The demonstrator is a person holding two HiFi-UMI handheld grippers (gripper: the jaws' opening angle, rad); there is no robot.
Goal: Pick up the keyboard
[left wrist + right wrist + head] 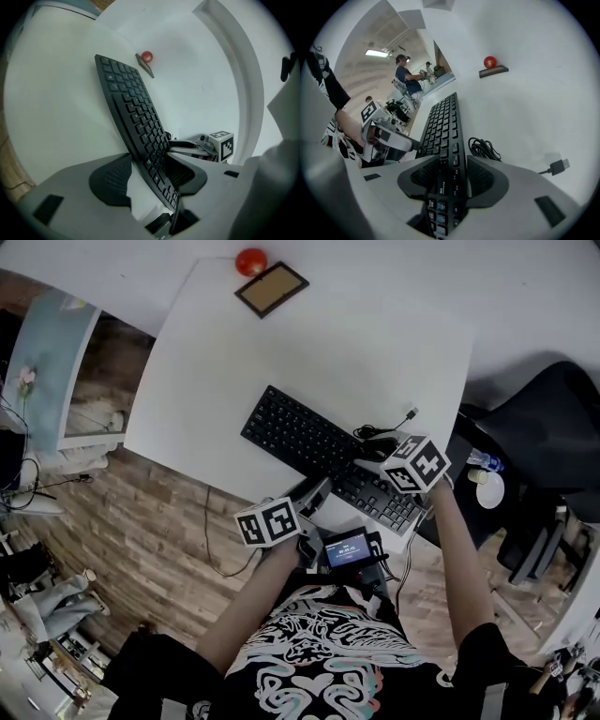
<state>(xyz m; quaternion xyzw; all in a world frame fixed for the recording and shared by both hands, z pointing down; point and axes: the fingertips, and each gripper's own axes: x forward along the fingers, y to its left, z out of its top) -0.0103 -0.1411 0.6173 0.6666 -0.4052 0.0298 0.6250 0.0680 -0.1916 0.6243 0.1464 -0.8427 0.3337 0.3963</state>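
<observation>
Keyboard (pixel 309 442) print unreadable (too small, blurred).

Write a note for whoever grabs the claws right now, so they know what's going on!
Claws: the left claw is open, with the near long edge of the black computer keyboard between its pads, not squeezed. The right claw is open too, around the keyboard's right part.
Things: the keyboard lies on the white table, near its front edge.
Done: both claws are in place.
Left: close both claws, then lift.
</observation>
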